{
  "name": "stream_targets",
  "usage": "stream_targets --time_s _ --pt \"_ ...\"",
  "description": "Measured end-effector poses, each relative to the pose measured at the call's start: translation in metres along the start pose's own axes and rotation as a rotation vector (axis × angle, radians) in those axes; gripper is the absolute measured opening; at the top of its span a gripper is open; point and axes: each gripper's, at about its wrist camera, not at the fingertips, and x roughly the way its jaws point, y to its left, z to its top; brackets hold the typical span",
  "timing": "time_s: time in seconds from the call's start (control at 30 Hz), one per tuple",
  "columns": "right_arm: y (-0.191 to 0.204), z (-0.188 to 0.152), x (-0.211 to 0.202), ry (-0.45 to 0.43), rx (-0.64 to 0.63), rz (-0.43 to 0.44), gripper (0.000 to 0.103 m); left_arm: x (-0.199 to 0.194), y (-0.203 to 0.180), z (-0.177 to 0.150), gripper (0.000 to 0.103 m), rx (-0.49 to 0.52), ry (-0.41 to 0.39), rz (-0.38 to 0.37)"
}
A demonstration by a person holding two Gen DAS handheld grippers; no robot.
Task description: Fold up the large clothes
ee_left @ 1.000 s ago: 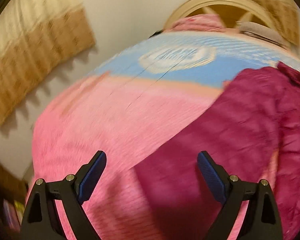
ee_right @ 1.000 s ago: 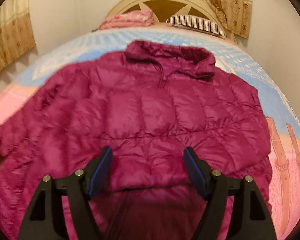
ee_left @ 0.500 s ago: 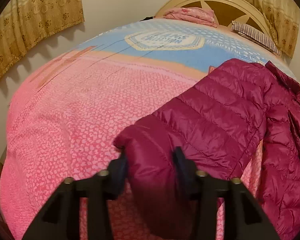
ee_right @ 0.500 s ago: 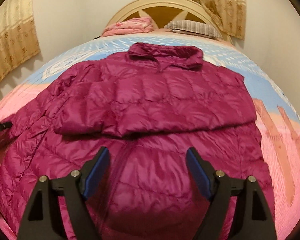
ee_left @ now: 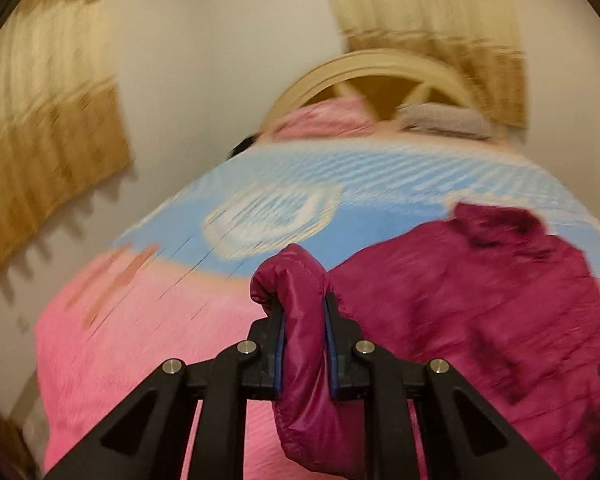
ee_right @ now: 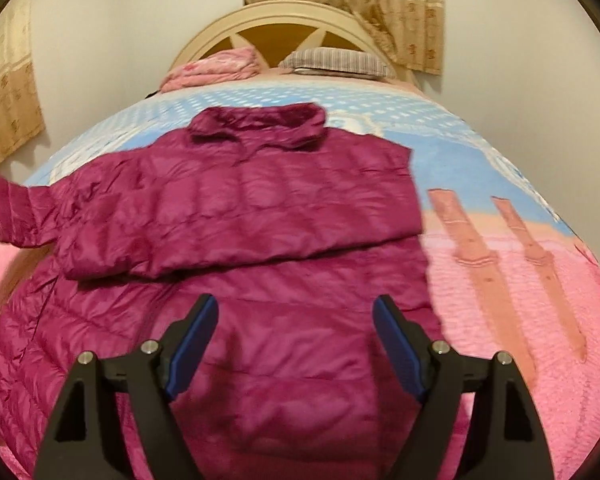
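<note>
A magenta puffer jacket (ee_right: pixel 260 216) lies spread on the bed, collar toward the headboard, one sleeve folded across its chest. My left gripper (ee_left: pixel 303 312) is shut on the cuff of the jacket's other sleeve (ee_left: pixel 300 320) and holds it lifted above the bedspread; the lifted sleeve (ee_right: pixel 8 216) also shows at the left edge of the right wrist view. My right gripper (ee_right: pixel 296 320) is open and empty, hovering over the jacket's lower body.
The bed has a pink and blue bedspread (ee_right: pixel 520 280). A folded pink blanket (ee_right: pixel 216 68) and a striped pillow (ee_right: pixel 336 62) lie by the cream headboard (ee_right: pixel 284 24). Curtains (ee_left: pixel 40 152) hang on the walls at left and behind.
My left gripper has closed on the sleeve cuff and lifted it up off the bed. My right gripper has drawn back a little over the jacket's hem, still open.
</note>
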Motion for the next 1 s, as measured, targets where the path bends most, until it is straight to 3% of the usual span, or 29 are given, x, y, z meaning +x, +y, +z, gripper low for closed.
stream_targets --time_s 0.23,0.47,0.6,0.7,0.73,0.77,0.83,0.9,1.0 --pt "-0.035 -0.003 -0.019 -0.028 0.046 -0.039 0.083 0.003 -0.118 0.011 0.016 0.177 -0.040 -0.124" --pt "-0.088 -0.011 -0.037 -0.050 0.129 -0.107 0.088 0.012 -0.225 -0.016 0.016 0.295 0.029 -0.261" --pt "-0.118 -0.016 -0.037 -0.051 0.209 -0.124 0.088 0.016 -0.263 -0.034 0.020 0.332 0.104 -0.322" --pt "-0.130 -0.020 -0.033 -0.047 0.247 -0.122 0.088 0.004 -0.280 -0.044 0.023 0.372 0.090 -0.334" --pt "-0.130 -0.021 -0.033 -0.047 0.253 -0.118 0.088 -0.002 -0.284 -0.047 0.032 0.382 0.073 -0.335" --pt "-0.130 -0.022 -0.032 -0.046 0.256 -0.111 0.088 -0.008 -0.286 -0.047 0.052 0.386 0.051 -0.345" --pt "-0.127 -0.022 -0.031 -0.044 0.250 -0.105 0.088 -0.021 -0.284 -0.048 0.079 0.374 -0.015 -0.340" --pt "-0.124 -0.023 -0.030 -0.047 0.243 -0.099 0.088 -0.033 -0.281 -0.045 0.080 0.378 -0.076 -0.352" --pt "-0.121 -0.024 -0.029 -0.044 0.245 -0.081 0.088 -0.033 -0.270 -0.038 0.081 0.379 -0.072 -0.337"
